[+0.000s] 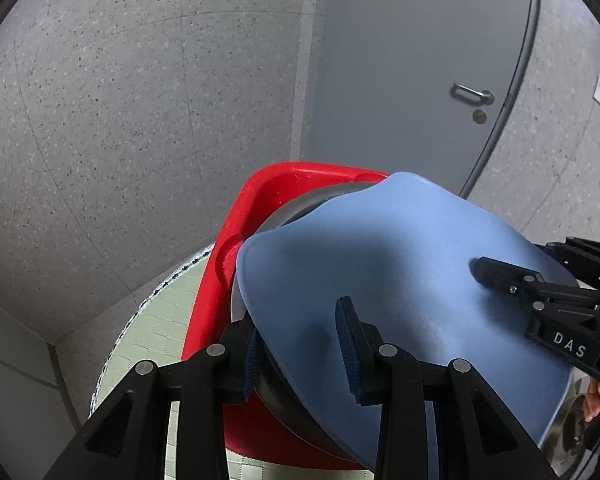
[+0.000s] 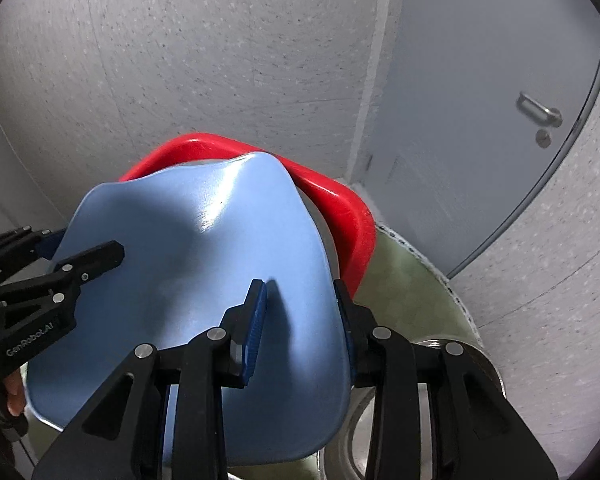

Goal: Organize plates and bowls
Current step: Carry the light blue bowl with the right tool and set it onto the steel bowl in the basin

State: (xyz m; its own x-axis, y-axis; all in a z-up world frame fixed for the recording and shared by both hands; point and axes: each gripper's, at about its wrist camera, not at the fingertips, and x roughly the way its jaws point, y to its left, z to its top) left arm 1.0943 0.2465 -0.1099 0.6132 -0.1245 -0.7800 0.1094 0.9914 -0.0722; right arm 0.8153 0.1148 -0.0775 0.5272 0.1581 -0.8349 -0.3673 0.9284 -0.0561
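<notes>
At the far left, the green checked cloth of the table [image 1: 156, 320] carries a red tub [image 1: 256, 192], and a grey bowl [image 1: 308, 204] already sits inside it. That looks like the collecting place for the dishes.

The blue plate [image 1: 400, 248], broad with a wavy rim, lies tilted over the grey bowl, partly over the tub and apparently resting on the bowl. It seems to be going in as the next piece of the stack.

The left gripper [image 1: 300, 332] straddles the plate's near-left rim, with one finger on the upper face and the other outside the edge. The right gripper [image 2: 300, 300] does the same on the opposite rim. Taking it from both sides probably keeps so wide and shallow a plate level and stops it sliding. Each gripper's fingers stand narrowly apart around the rim, but I cannot tell whether the pads press on it or sit just free of it.

At the far right a steel bowl [image 2: 480, 364] waits on the table, not yet sorted.
</notes>
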